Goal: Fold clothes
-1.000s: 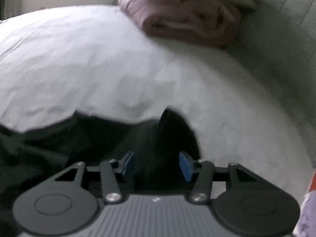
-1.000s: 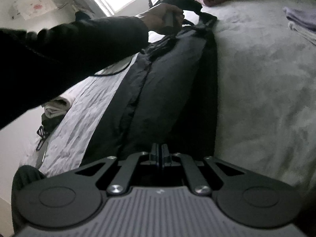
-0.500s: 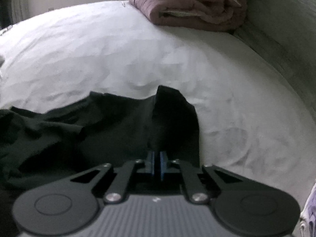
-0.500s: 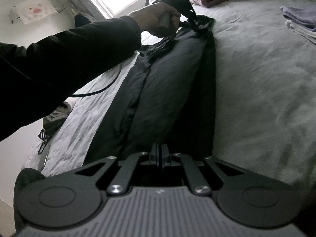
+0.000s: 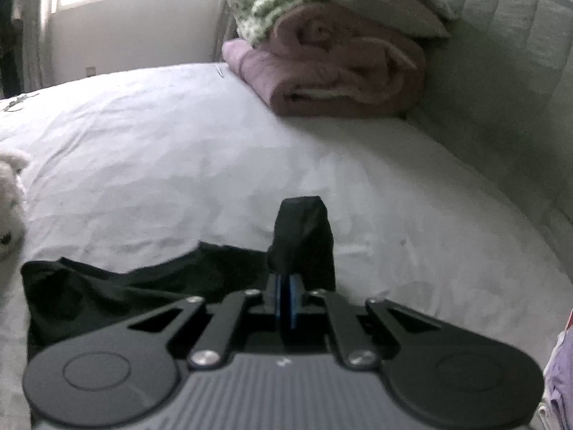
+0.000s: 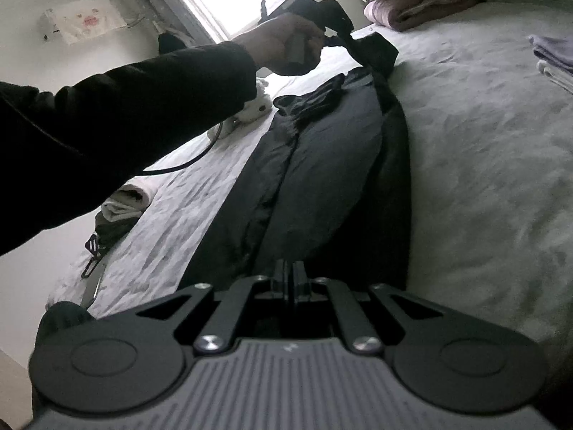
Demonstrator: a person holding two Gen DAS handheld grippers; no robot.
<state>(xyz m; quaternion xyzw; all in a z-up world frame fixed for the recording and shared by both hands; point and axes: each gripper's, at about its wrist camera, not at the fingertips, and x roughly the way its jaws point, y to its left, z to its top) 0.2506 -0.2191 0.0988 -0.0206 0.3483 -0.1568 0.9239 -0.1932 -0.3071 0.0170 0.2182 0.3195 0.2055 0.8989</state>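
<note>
A long dark garment (image 6: 322,165) lies stretched along the white bed (image 6: 483,143). My right gripper (image 6: 289,279) is shut on its near end. At the far end a hand holds my left gripper (image 6: 352,41), shut on the garment's far corner, which hangs lifted off the sheet. In the left wrist view the left gripper (image 5: 285,286) pinches that black corner (image 5: 302,236), which stands up in a peak beyond the blue pads. The rest of the dark cloth (image 5: 118,286) sags to the left on the sheet.
A rolled pink blanket (image 5: 340,75) under a green knitted throw (image 5: 286,0) sits at the padded headboard (image 5: 501,71). Folded lilac clothes (image 6: 551,53) lie at the right of the bed. A white soft toy (image 6: 250,107) and a rolled towel (image 6: 125,200) lie left of the garment.
The left gripper closed on the garment's far corner and then lifted it, so the cloth rises off the sheet. The right gripper kept its grip and stayed put.
</note>
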